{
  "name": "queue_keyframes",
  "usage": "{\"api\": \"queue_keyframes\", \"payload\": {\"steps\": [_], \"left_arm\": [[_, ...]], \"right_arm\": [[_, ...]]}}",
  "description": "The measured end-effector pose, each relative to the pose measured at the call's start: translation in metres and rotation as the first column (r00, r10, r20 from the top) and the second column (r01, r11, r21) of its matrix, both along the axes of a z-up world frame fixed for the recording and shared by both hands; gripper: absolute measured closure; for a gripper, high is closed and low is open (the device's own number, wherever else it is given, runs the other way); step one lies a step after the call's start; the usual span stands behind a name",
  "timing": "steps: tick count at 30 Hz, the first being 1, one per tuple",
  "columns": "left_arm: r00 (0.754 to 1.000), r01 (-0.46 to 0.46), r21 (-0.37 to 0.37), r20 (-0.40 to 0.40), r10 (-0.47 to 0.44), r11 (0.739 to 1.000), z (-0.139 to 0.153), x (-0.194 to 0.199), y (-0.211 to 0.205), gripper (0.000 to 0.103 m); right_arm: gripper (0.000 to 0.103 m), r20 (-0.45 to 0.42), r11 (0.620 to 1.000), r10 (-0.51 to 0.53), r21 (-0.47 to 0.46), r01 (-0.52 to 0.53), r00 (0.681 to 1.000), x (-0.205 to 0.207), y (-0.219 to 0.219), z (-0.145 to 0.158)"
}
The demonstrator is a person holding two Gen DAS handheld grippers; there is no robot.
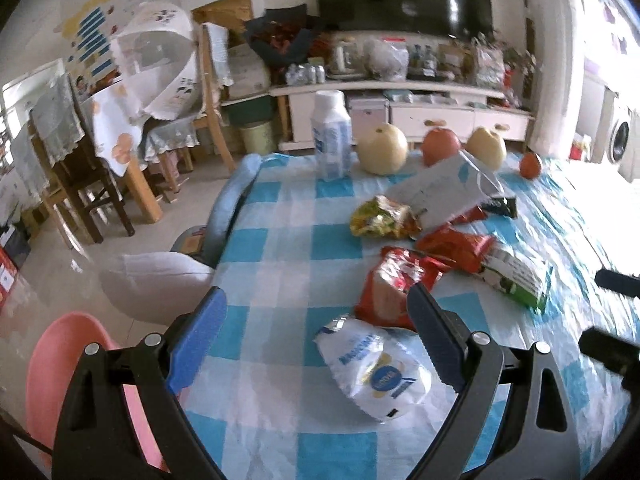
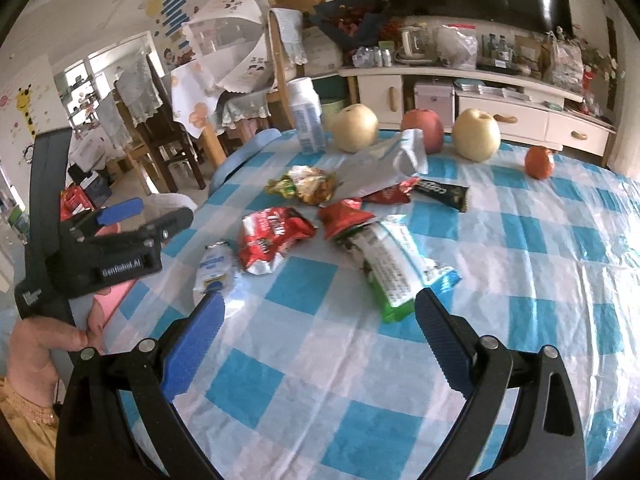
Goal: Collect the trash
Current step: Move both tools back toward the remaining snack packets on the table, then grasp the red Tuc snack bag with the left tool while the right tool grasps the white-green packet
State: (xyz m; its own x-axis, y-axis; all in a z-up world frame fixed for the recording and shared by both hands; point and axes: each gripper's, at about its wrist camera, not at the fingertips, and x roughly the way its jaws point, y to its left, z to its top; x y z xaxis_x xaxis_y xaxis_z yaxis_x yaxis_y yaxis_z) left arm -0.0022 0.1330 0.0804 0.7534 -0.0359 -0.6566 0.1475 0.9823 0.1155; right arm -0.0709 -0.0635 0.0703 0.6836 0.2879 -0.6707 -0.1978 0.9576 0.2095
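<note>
Wrappers [image 2: 280, 236] lie scattered mid-surface, the white packet [image 1: 376, 368] nearest the left edge. My left gripper [image 1: 316, 336] and right gripper [image 2: 320, 320] both gape wide, empty. I judge I'm approaching; next, straddle one wrapper and close.

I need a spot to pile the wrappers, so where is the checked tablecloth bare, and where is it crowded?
Bare cloth lies in front of the right gripper, on the near side of the green-and-white packet, and runs right toward the small orange fruit. Crowded: the wrapper cluster around the red bag, with the bottle and pears behind it.
</note>
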Motion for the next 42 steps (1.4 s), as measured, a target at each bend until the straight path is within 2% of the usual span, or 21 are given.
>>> {"api": "queue_keyframes", "payload": {"steps": [6, 10, 16, 24, 34, 42], "left_arm": [[0.998, 0.050, -0.013, -0.046, -0.050, 0.999, -0.012, 0.009, -0.017, 0.011], [0.994, 0.083, -0.008, -0.073, -0.083, 0.997, -0.021, 0.016, -0.030, 0.011], [0.986, 0.125, 0.042, -0.118, -0.119, 0.991, -0.037, 0.028, -0.049, 0.011], [0.982, 0.112, 0.078, -0.162, -0.098, 0.991, -0.054, 0.044, -0.056, 0.011], [0.978, 0.080, 0.098, -0.200, -0.059, 0.992, -0.069, 0.060, -0.059, 0.011], [0.976, 0.065, 0.070, -0.211, -0.049, 0.995, -0.072, 0.066, -0.056, 0.020]], "right_arm": [[0.008, -0.018, 0.999, -0.025, -0.032, 0.025, 1.000, 0.008, -0.020, -0.003], [0.008, -0.061, 0.998, -0.044, -0.046, 0.041, 0.997, 0.021, -0.036, -0.013], [0.008, -0.122, 0.998, -0.041, -0.062, 0.033, 0.992, 0.040, -0.044, -0.029], [0.008, -0.154, 0.993, -0.006, -0.114, -0.012, 0.988, 0.058, -0.036, -0.047], [0.008, -0.184, 0.996, -0.007, -0.084, -0.009, 0.983, 0.077, -0.039, -0.055], [0.008, -0.198, 0.997, -0.010, -0.074, -0.005, 0.980, 0.087, -0.038, -0.062]]}}
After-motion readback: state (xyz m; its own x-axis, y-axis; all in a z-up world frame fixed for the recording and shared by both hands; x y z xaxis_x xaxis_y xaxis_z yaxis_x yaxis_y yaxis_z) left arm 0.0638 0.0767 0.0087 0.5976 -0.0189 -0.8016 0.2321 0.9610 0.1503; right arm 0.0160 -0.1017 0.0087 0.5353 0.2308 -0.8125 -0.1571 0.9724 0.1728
